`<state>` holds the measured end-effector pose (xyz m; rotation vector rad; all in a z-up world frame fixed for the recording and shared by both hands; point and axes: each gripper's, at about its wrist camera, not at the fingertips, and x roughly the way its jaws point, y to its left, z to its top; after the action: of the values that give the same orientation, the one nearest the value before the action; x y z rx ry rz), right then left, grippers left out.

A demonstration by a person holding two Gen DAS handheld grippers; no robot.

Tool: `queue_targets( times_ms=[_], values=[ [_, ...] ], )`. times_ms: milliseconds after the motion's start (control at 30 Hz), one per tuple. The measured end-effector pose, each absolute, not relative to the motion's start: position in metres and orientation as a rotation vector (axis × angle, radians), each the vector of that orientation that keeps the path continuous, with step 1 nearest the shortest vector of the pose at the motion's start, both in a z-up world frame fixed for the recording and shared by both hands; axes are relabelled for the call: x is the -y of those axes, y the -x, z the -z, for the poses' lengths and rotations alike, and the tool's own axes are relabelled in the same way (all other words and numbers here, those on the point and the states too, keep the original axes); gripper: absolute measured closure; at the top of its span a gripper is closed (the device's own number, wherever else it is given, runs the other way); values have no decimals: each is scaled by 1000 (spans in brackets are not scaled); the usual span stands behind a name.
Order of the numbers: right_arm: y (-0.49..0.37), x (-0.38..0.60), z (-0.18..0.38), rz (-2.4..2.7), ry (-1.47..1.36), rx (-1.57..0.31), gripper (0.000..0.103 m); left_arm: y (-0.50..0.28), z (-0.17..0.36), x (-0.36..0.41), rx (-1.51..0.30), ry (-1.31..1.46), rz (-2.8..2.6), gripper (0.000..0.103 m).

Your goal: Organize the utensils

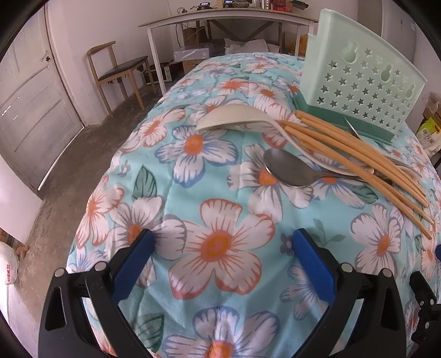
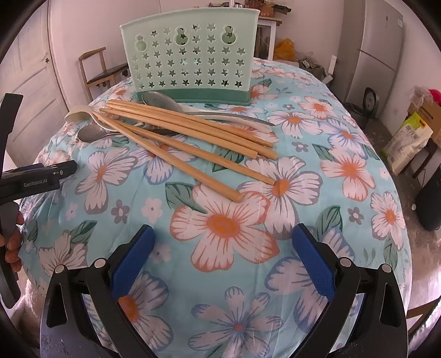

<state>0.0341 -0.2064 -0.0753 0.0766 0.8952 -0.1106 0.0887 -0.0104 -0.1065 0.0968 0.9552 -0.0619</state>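
A pale green utensil holder (image 2: pixel 190 55) (image 1: pixel 358 77) with star holes stands upright at the far side of the floral tablecloth (image 2: pixel 303 165). In front of it lie several wooden chopsticks (image 2: pixel 193 132) (image 1: pixel 358 154), a cream ladle-like spoon (image 1: pixel 234 117) (image 2: pixel 80 111), and metal spoons (image 1: pixel 289 168) (image 2: pixel 91 133) (image 2: pixel 160 100), all piled together. My right gripper (image 2: pixel 220 256) is open and hovers nearer than the chopstick ends, with nothing between its fingers. My left gripper (image 1: pixel 220 256) is also open and holds nothing, to the near left of the pile.
A wooden chair (image 1: pixel 118 71) and a white door (image 1: pixel 33 110) lie to the left, and a desk (image 1: pixel 220 16) stands behind. A fridge (image 2: pixel 377 49) and bags (image 2: pixel 408 143) are on the right. A hand (image 2: pixel 12 242) holds the left gripper's body (image 2: pixel 35 181).
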Motion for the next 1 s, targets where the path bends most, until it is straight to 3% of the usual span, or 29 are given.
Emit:
queue_targets(
  times_ms=[300, 400, 600, 733, 1000],
  values=[
    [-26, 204, 55, 53, -132, -842, 8, -83, 95, 0, -893, -77, 142, 6],
    [-29, 194, 49, 15, -125, -824, 8, -82, 85, -6, -856, -31, 190, 13],
    [-41, 182, 45, -46, -136, -825, 11, -92, 72, -10, -818, 94, 325, 38],
    [-48, 179, 49, -45, -160, -860, 16, -114, 78, -10, -884, 223, 411, 60],
    [-47, 173, 48, -21, -160, -866, 16, -140, 106, -11, -1006, 452, 453, 89]
  ],
)
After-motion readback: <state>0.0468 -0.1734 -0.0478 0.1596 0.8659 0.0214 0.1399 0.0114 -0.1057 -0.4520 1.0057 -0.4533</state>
